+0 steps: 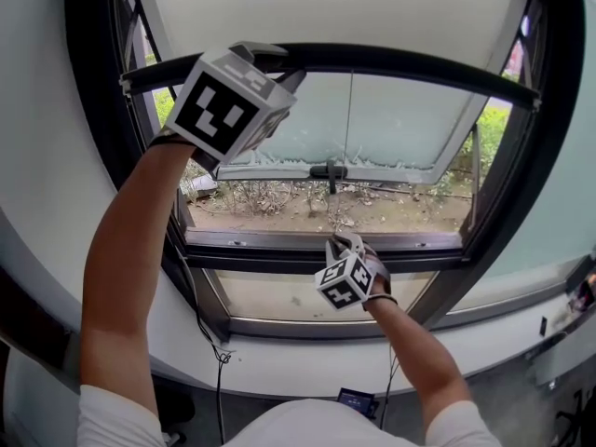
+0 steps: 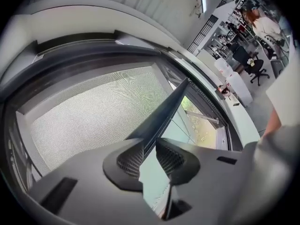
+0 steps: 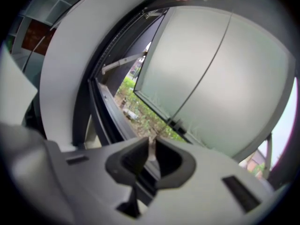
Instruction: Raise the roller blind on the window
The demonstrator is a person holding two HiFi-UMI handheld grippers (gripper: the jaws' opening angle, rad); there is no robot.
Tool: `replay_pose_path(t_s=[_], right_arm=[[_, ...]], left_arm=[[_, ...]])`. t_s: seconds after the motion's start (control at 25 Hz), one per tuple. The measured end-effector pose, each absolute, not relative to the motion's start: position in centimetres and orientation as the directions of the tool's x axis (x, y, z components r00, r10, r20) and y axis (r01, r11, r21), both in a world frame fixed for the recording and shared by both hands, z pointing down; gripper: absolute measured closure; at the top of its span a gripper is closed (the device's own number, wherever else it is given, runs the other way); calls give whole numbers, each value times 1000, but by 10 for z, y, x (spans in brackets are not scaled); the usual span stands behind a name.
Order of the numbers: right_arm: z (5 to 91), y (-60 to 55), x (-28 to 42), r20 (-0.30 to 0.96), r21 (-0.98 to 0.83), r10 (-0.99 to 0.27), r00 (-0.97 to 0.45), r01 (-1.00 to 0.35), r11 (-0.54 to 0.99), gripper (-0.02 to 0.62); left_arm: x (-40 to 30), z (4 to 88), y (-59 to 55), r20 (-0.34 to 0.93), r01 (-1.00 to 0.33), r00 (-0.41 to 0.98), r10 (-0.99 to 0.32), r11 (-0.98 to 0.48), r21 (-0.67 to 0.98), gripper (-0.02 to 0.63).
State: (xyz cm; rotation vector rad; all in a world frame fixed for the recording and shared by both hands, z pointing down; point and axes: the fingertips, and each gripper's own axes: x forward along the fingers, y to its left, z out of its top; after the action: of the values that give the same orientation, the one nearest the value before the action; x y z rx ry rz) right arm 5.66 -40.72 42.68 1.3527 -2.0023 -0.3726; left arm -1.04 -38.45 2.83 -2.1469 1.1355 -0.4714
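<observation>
Currently the roller blind (image 1: 326, 7) is part-way up. Its dark bottom bar (image 1: 419, 71) crosses the upper window, far from the sill.

- **Left gripper** (image 1: 279, 77): clamped on the left end of that bar. Its own view shows the bar (image 2: 164, 111) running out from between the pads, with the mesh fabric (image 2: 93, 111) to the left.
- **Right gripper** (image 1: 343, 243): low and centre, near the sill, with the jaws nearly together on a thin pale strip, probably the end of the pull cord (image 1: 349, 119).

**Risks**
- The cord is thin and could slip out of the right pads on a tug.
- The left grip is off-centre, so pushing up there could tilt the bar and roll the fabric skewed.
- If the bar pops out of the left jaws, the blind may snap up or drop.

**Hard to see**
- The roller tube is cut off at the top of the head view.
- The cord is lost behind the dark window handle (image 1: 328, 170) before it reaches the right gripper.
- The right gripper view is blurry at the jaws (image 3: 151, 156), so pad contact on both sides is not certain.
</observation>
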Motion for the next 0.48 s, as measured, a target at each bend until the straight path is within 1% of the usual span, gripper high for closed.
replay_pose_path(t_s=[0.48], right_arm=[[406,-403,60,326,616,-922,-210,-692,376,538]], left_arm=[[-11,3,-379,-89,-637,571,-816,-373,-674,509]])
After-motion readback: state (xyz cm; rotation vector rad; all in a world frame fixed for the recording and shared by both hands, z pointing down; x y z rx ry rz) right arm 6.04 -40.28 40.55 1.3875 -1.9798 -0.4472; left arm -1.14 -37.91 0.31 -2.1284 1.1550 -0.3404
